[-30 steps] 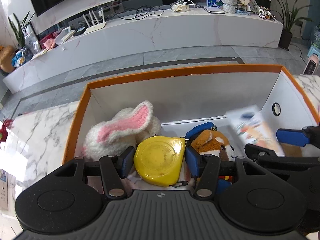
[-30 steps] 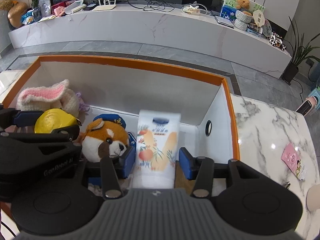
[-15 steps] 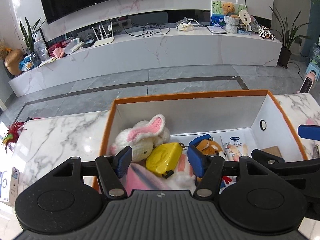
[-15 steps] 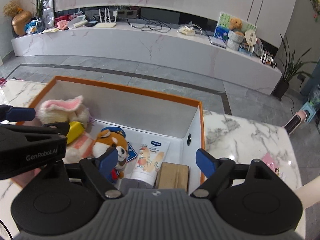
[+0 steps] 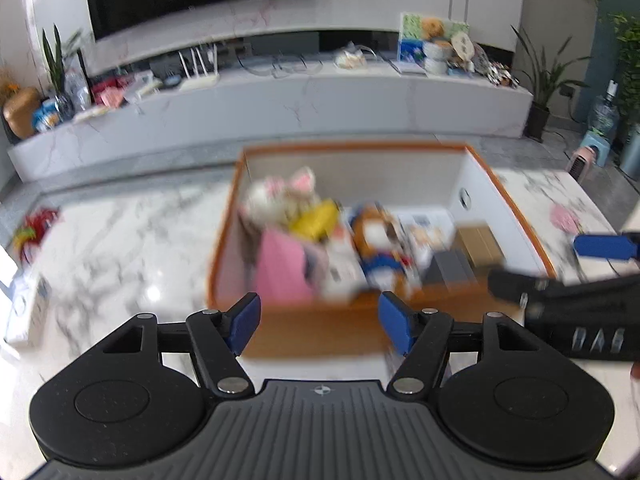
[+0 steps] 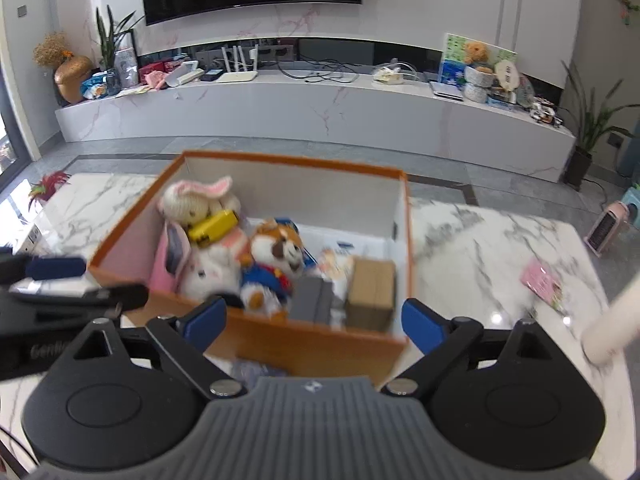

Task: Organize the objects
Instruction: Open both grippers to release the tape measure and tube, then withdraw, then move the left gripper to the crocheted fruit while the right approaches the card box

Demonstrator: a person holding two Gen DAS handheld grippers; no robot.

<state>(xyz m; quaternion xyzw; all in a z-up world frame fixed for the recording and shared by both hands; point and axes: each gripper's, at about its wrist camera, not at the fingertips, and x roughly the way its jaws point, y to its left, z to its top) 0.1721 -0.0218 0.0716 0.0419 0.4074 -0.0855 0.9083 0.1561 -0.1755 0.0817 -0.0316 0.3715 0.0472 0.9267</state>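
Nothing is held between the spread fingers of the left gripper (image 5: 320,322) or the right gripper (image 6: 316,322); both sets of jaws have just been opening. The yellow tape measure (image 6: 213,227) and the lotion tube (image 6: 338,262), gripped a second ago, are now left inside the orange box (image 6: 320,346) on the marble table (image 6: 500,248), among plush toys. The tube is partly hidden and its label is blurred. "Gen" is read on the left gripper's body.
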